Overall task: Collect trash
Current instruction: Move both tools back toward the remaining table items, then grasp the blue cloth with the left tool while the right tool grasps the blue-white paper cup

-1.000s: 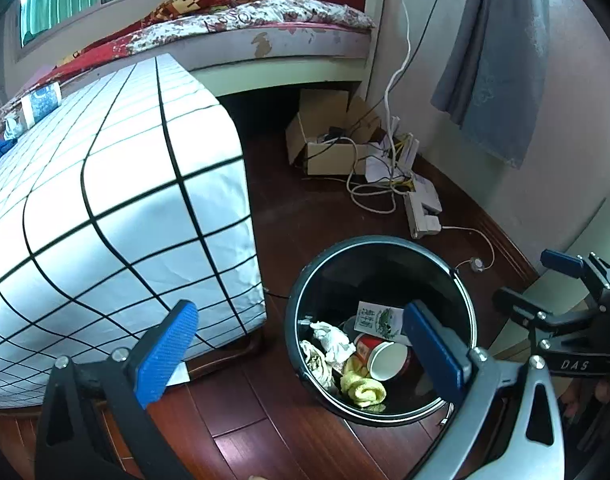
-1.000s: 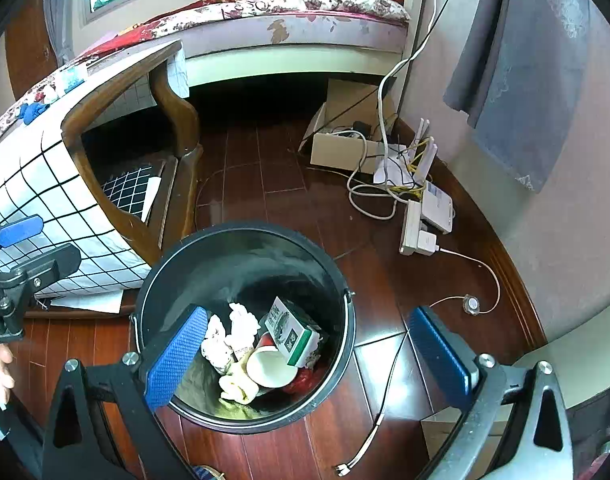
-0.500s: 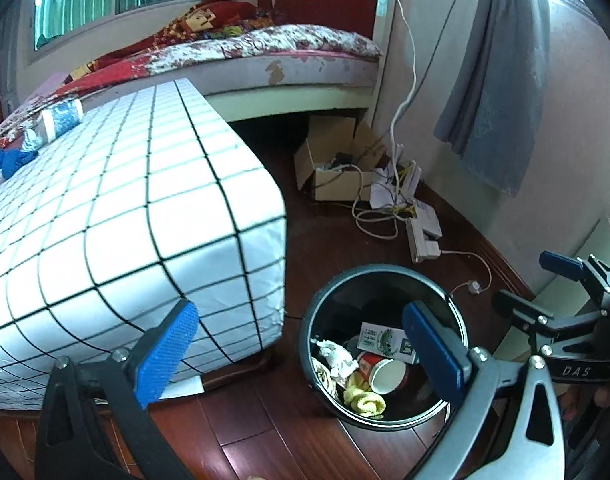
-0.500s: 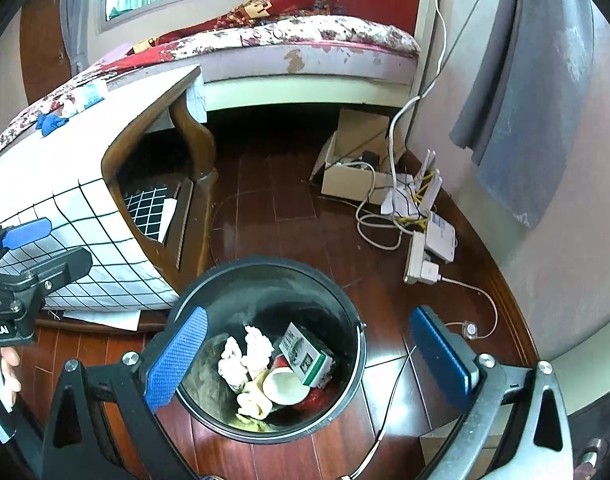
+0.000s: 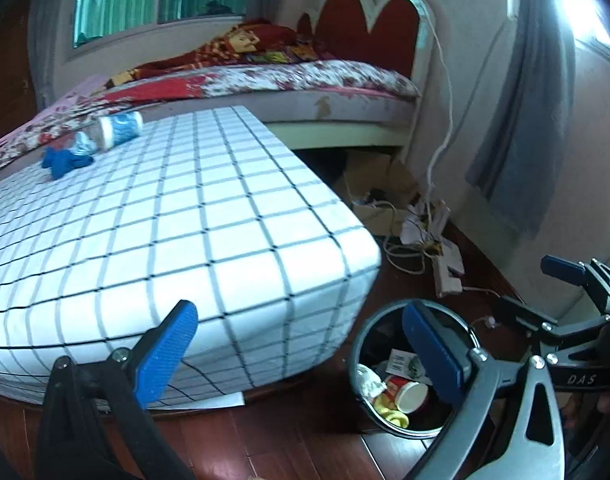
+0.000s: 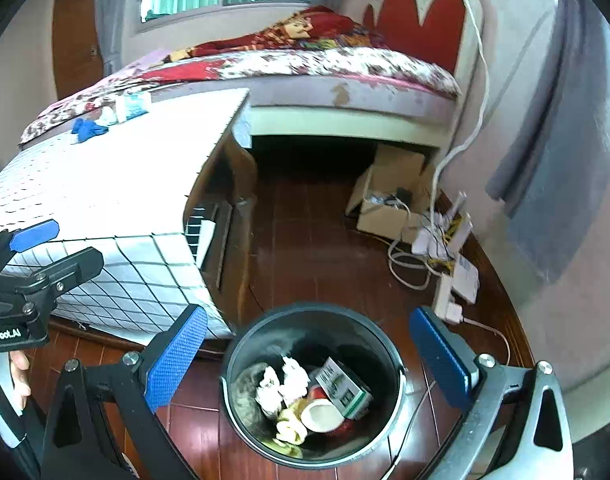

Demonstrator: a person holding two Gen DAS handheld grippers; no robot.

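A round black bin (image 6: 313, 316) stands on the wooden floor beside the table; the left wrist view has the bin (image 5: 369, 332) at lower right. Inside lie crumpled white tissues (image 6: 283, 380), a red paper cup (image 6: 321, 416), a green-and-white carton (image 6: 341, 388) and yellow scraps (image 6: 291, 430). My right gripper (image 6: 305, 364) hangs open above the bin, empty. My left gripper (image 5: 301, 356) is open and empty by the table's corner. At the table's far end lie a crumpled blue piece (image 5: 65, 160) and a blue-and-white tube (image 5: 119, 130).
The table with a white grid-pattern cloth (image 5: 165, 232) fills the left. Behind it stands a bed (image 6: 325, 76). By the right wall lie a cardboard box (image 6: 385, 200), tangled cables and a power strip (image 6: 449, 292). A grey cloth (image 5: 521, 120) hangs on the wall.
Both grippers have risen and pulled back from the bin, which now looks smaller and lower. The tabletop and the items at its far end have come into view.
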